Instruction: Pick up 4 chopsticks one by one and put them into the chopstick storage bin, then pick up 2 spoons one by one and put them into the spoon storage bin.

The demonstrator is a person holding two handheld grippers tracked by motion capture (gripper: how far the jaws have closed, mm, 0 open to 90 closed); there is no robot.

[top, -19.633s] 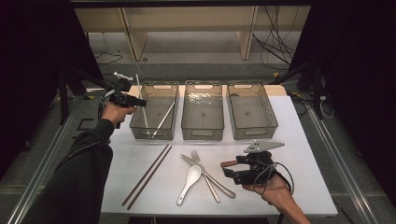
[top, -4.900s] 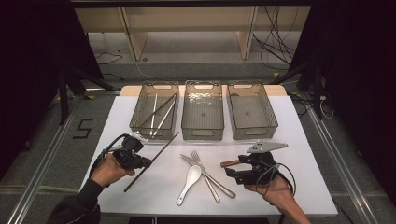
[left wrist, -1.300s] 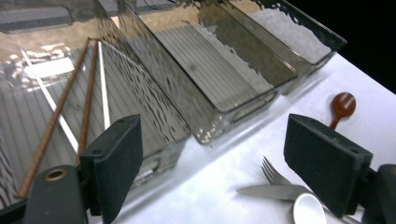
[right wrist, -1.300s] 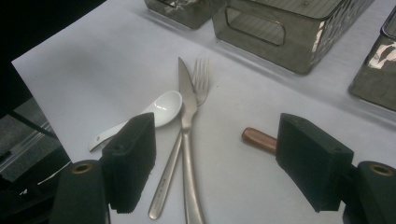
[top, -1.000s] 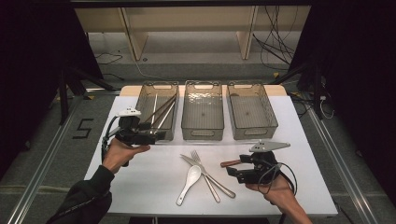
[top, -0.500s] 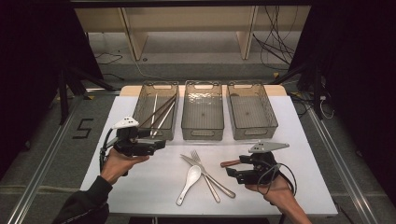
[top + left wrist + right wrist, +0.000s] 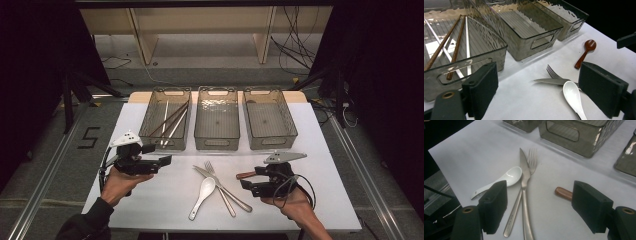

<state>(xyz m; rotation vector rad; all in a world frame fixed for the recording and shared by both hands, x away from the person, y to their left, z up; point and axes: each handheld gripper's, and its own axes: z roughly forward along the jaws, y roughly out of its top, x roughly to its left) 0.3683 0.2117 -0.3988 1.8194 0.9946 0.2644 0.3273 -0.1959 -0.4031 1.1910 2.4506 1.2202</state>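
The left gripper (image 7: 162, 161) is held level in the left hand (image 7: 119, 181), jaws spread wide and empty. The right gripper (image 7: 247, 181) is likewise held with jaws parted.

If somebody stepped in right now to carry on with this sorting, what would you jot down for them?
Left gripper: open, empty, pointing at the cutlery from the left.
Right gripper: open, empty, beside the brown wooden spoon.
Done: chopsticks, wooden and metal, lie in the left bin.
Left: white spoon, fork and knife lie crossed on the table; middle bin and right bin look empty.
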